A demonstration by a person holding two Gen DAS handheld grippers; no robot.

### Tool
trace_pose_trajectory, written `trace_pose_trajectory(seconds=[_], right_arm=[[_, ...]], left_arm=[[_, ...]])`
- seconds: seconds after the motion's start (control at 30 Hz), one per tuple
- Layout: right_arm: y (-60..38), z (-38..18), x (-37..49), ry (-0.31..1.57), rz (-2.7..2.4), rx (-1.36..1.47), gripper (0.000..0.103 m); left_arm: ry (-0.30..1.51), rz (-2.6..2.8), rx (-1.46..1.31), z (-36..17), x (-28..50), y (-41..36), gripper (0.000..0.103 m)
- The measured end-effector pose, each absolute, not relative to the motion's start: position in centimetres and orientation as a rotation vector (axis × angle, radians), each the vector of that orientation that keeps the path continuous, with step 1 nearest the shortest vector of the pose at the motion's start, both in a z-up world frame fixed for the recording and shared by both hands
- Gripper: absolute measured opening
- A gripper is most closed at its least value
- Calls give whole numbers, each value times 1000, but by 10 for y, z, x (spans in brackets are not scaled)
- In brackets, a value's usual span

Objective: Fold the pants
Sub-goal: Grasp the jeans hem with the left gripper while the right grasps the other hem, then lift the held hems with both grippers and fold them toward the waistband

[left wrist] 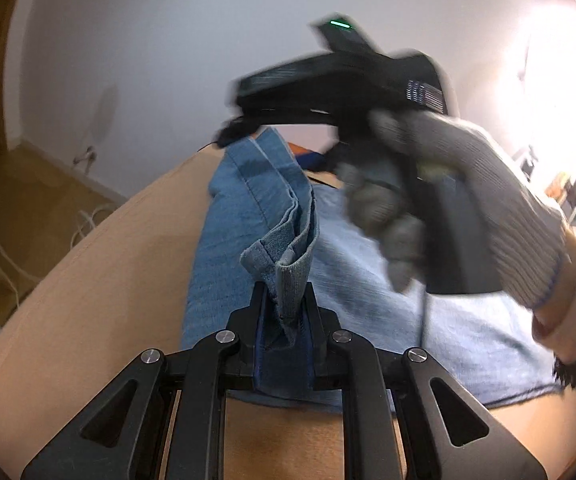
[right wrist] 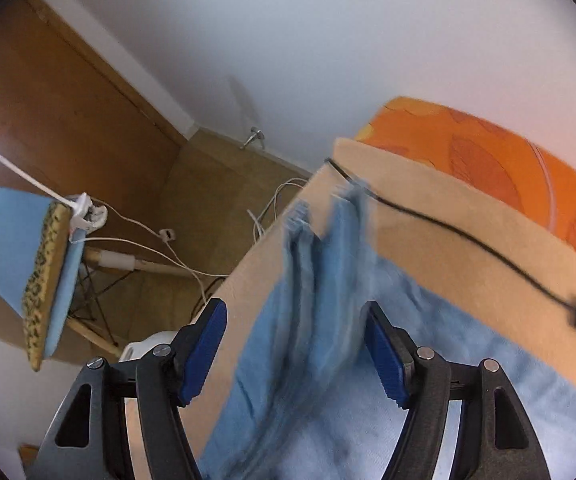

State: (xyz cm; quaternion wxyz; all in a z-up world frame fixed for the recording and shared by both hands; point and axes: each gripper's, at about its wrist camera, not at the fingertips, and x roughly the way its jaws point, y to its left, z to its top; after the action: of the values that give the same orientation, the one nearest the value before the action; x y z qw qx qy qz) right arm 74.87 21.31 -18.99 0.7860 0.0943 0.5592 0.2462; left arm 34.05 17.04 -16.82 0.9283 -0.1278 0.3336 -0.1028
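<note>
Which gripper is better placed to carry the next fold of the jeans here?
Probably the left. The left gripper is already shut on the bunched edge of the jeans. The right gripper stands open above the jeans with nothing clamped, so it would first need to grab cloth.

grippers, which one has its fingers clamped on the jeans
The left gripper: its fingers pinch a bunched fold of the jeans. The right gripper has its fingers spread wide, gripping nothing.

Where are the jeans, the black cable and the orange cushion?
jeans (left wrist: 244, 208): left wrist view, on the folded leg beyond the fingers.
black cable (right wrist: 448, 228): right wrist view, mid-run across the tan tabletop.
orange cushion (right wrist: 488, 152): right wrist view, on its patterned top.
</note>
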Motion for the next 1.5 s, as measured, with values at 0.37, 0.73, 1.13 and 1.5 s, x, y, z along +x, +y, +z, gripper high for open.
trace_pose_trajectory(seconds=[0.37, 0.73, 1.13, 1.5], right_arm=[[193, -164, 736, 1173, 456, 16, 8], [75, -110, 655, 1021, 302, 119, 4], [-64, -99, 583, 1009, 169, 302, 4], [-151, -105, 549, 1002, 100, 420, 4]], left_arm=[[683, -306, -189, -162, 326, 135, 13], [710, -493, -31, -133, 293, 51, 13], [771, -669, 76, -123, 267, -64, 13], [780, -745, 93, -118, 249, -127, 13]])
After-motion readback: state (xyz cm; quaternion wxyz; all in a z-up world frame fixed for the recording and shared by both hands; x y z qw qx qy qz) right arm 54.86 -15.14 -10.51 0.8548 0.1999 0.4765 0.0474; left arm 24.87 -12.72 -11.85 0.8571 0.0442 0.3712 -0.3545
